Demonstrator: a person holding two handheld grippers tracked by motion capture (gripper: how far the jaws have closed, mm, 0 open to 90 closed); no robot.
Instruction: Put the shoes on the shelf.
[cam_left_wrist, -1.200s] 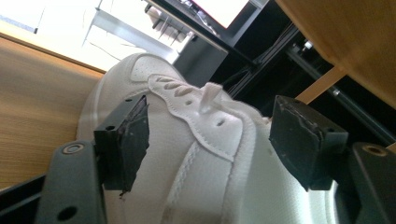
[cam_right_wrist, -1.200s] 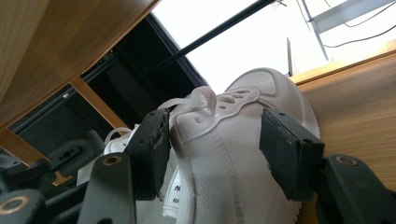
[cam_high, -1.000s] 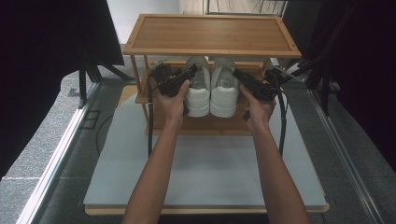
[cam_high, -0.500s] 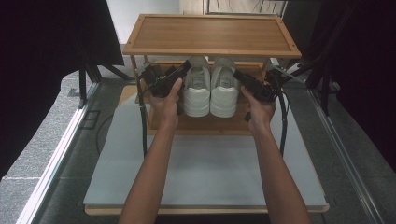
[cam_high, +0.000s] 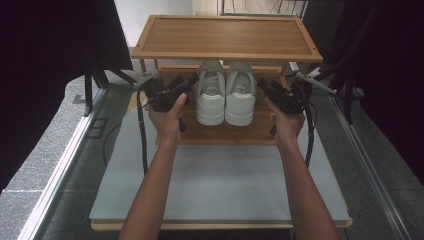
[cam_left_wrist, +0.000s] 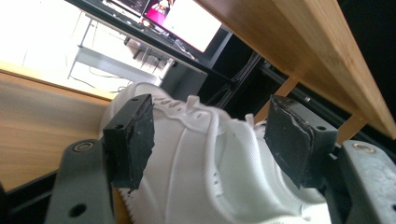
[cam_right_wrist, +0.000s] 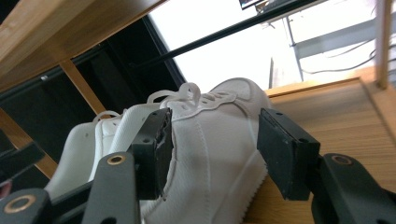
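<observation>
While both jaws gape, white sneakers (cam_high: 226, 94) sit under the rack's top shelf (cam_high: 226, 36), flanked by grippers.

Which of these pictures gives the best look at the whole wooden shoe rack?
The high view: it shows the shoe rack whole, its top shelf above the lower shelf where two white shoes sit side by side. The left gripper view catches just the top shelf's underside and some lower shelf; the right gripper view likewise, plus a leg.
</observation>
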